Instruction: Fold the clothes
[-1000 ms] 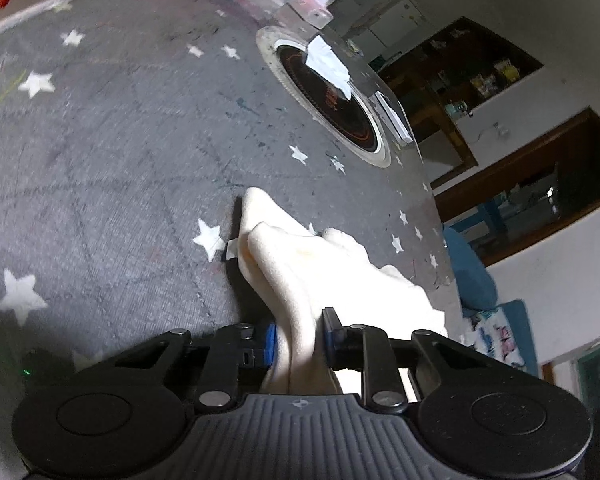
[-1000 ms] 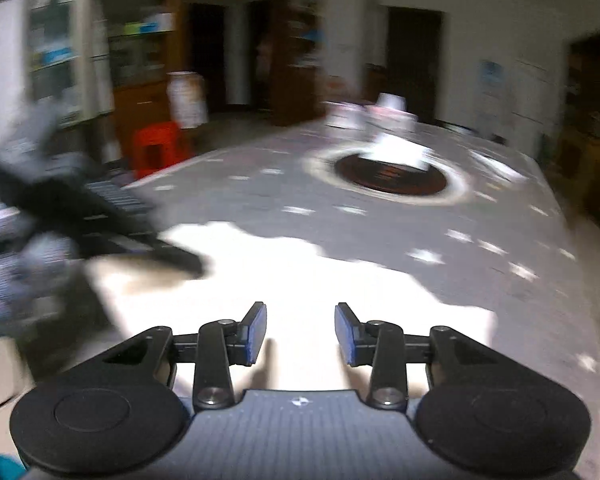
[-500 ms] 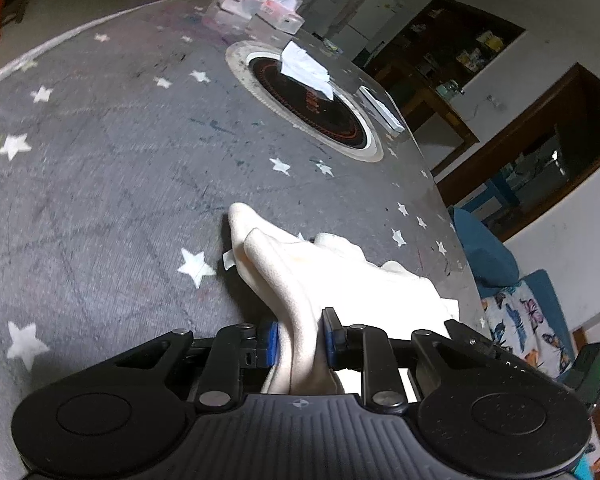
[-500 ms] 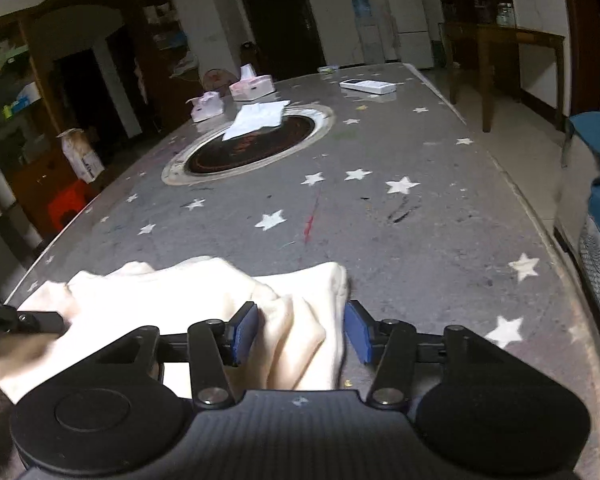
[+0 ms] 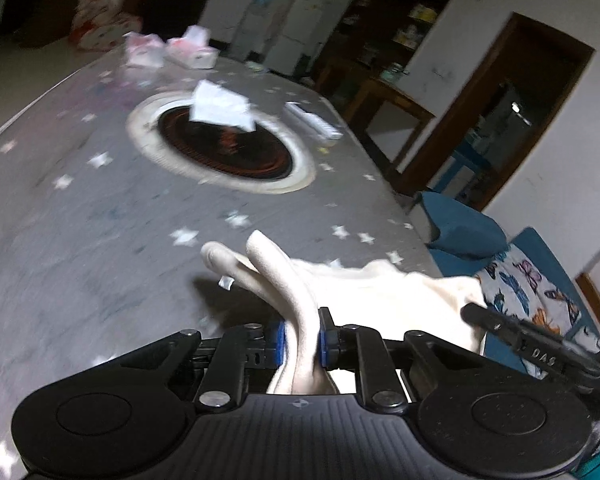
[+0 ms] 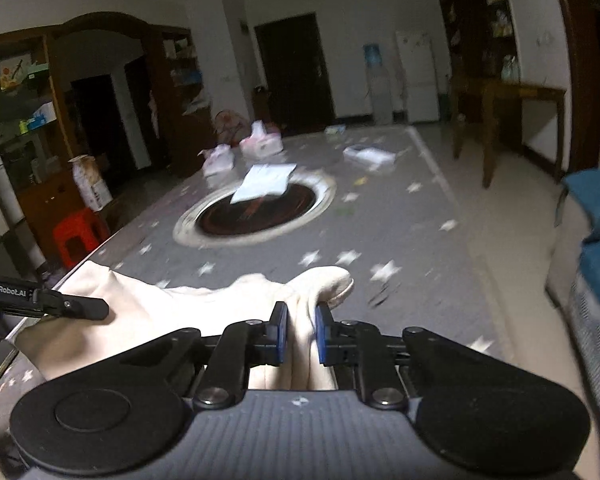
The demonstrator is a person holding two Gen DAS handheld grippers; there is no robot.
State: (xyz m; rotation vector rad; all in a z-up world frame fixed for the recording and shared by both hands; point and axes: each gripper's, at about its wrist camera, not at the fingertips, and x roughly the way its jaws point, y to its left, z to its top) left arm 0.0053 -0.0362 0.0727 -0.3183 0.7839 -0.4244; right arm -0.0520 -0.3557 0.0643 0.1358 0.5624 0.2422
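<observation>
A cream-white garment point(image 5: 380, 292) is held up over the near end of a grey star-patterned table point(image 5: 60, 240). My left gripper point(image 5: 302, 338) is shut on its left edge, with a fold of cloth sticking out past the pads. My right gripper point(image 6: 301, 330) is shut on the garment's point(image 6: 188, 312) right edge. The cloth stretches between the two grippers. Each wrist view shows the other gripper's fingertip at the far end of the cloth.
A round dark hotplate point(image 5: 224, 148) with a white tissue point(image 5: 220, 108) on it sits mid-table. Pink tissue boxes point(image 5: 168, 52) and a white remote point(image 5: 312, 120) lie at the far end. A blue sofa point(image 5: 500, 256) stands right of the table, a red stool point(image 6: 80, 232) to its left.
My right gripper has closed on the garment's right edge. Both grippers have lifted the cloth off the table and tilted up, so more of the room shows.
</observation>
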